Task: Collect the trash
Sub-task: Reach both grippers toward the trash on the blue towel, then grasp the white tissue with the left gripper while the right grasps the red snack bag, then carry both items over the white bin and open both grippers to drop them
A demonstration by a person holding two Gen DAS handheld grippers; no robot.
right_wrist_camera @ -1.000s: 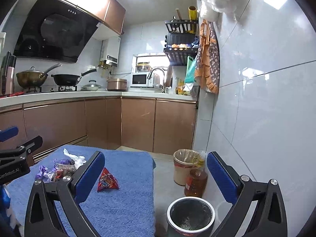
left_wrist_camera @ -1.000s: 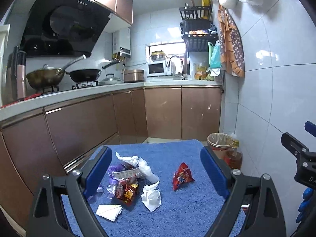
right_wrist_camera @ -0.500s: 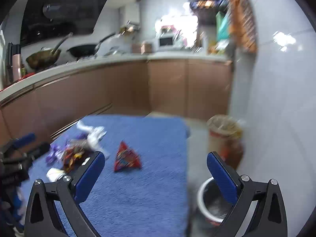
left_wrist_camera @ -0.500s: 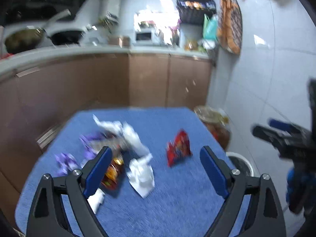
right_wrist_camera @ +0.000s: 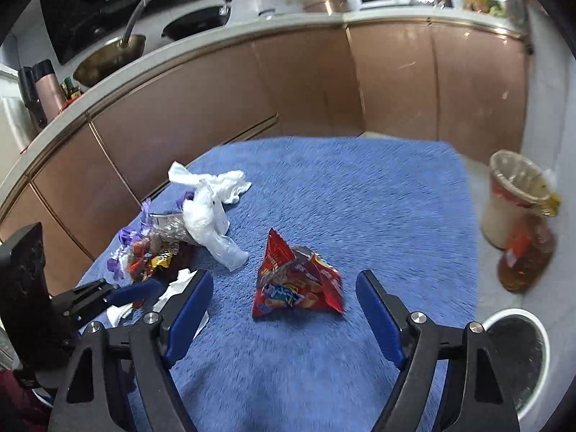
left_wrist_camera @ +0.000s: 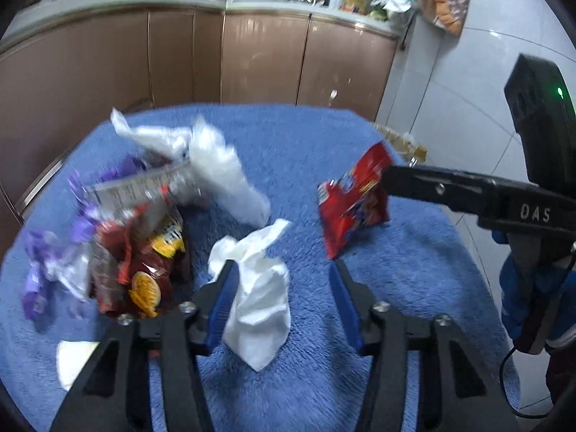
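Observation:
A crumpled white tissue (left_wrist_camera: 261, 298) lies on the blue cloth (left_wrist_camera: 288, 136). My left gripper (left_wrist_camera: 284, 288) straddles it, jaws closing. The left pad is at the tissue's edge and the right pad stands clear of it. A red snack bag (right_wrist_camera: 295, 284) stands on the cloth just ahead of my right gripper (right_wrist_camera: 284, 313). Those jaws are closing too, and neither pad touches the bag. In the left wrist view one of the right gripper's fingers (left_wrist_camera: 414, 181) reaches beside the red snack bag (left_wrist_camera: 354, 201).
A heap of wrappers (left_wrist_camera: 144, 248), a clear plastic bag (left_wrist_camera: 216, 165) and a white paper scrap (left_wrist_camera: 72, 356) lie on the left of the cloth. On the floor to the right stand a white bin (right_wrist_camera: 514, 356), a lined tub (right_wrist_camera: 514, 194) and an amber bottle (right_wrist_camera: 525, 255). Brown cabinets run behind.
Both grippers have dropped and tipped down toward the cloth, and their jaws have narrowed. The left one now brackets the tissue. The right one has swung left up to the red bag.

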